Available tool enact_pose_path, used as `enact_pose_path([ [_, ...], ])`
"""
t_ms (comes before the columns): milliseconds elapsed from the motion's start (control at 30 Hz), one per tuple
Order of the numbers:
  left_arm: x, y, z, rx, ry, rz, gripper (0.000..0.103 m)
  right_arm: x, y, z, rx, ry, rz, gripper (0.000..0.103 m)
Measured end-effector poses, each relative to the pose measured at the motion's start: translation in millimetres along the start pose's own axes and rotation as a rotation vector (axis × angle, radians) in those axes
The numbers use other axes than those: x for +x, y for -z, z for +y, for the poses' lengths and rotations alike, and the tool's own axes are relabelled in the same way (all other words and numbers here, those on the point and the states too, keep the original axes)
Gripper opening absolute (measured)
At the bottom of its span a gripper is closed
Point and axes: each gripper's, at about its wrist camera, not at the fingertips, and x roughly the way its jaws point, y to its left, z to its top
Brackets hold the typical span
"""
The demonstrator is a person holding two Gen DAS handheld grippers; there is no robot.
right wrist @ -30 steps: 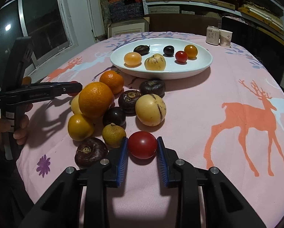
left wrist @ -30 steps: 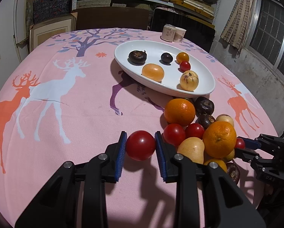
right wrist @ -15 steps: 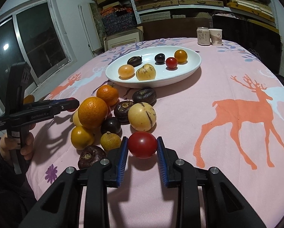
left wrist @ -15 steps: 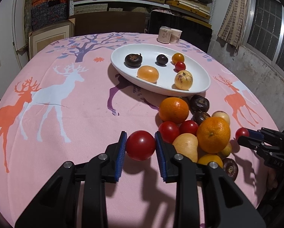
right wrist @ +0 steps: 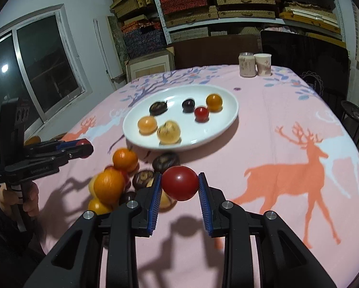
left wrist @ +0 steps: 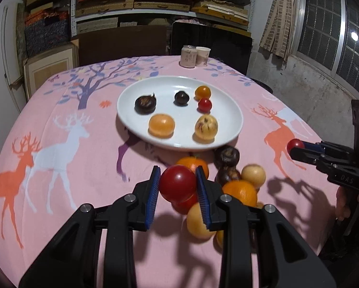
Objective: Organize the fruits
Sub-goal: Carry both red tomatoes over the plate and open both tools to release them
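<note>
My left gripper is shut on a red tomato, held above the pink cloth in front of the fruit pile. My right gripper is shut on a second red tomato, also off the cloth, just right of the same pile. Each gripper shows in the other's view: the right gripper at the right edge, the left gripper at the left, both carrying their tomatoes. Beyond the pile lies a white oval plate holding several small fruits.
Two paper cups stand at the table's far edge. Dark chairs and shelves of boxes rise behind the table. A round stool sits off the right side. A hand grips the left tool's handle.
Both grippers have risen with their tomatoes, which now hang above the cloth, and both have tilted up and moved toward the plate. The jaws stay as they were.
</note>
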Motion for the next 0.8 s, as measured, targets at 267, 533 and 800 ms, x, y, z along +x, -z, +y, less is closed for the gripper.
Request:
enact_pose_path([
  [267,44.2,-71.5,-0.7,0.002,-0.008,0.003,0.029,11.7,-53.3,-10.1,0.004,-0.002,-0.052,0.030],
  [533,134.6,-112.8,0.1,-0.002,-0.004,0.112,0.029,86.3,-77.9,-32.5,0.004,0.043,0.035,0.031],
  [800,192.7,-116.9,7.7,-0.027,0.007,0.212,0.041,129.2,-79.8,-33.6,-0.020,0.033,0.069,0.032],
])
